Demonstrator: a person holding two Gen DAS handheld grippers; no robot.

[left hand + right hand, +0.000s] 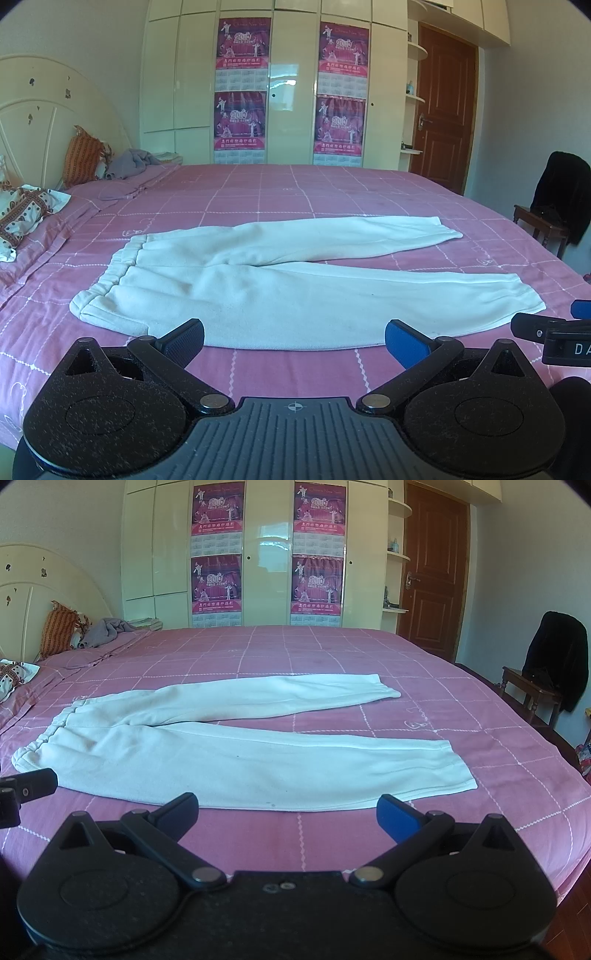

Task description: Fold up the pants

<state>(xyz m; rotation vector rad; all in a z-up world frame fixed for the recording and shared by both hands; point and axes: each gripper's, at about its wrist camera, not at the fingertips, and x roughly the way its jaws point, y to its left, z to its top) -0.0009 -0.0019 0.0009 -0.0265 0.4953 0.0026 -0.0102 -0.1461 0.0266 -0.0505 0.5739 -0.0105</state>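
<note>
White sweatpants (258, 291) lie flat and spread on the pink checked bedspread (295, 192), waistband at the left, both legs running right and splayed apart. They also show in the right wrist view (229, 753). My left gripper (293, 341) is open and empty, just in front of the near leg's long edge. My right gripper (288, 814) is open and empty, also in front of the near leg, further right. Each gripper's tip shows at the edge of the other's view.
Pillows (22, 218) and a crumpled grey cloth (129, 162) lie by the headboard at the left. A wardrobe with posters (288, 92) stands behind the bed. A chair with a dark jacket (554, 668) stands right of the bed, near a brown door (432, 572).
</note>
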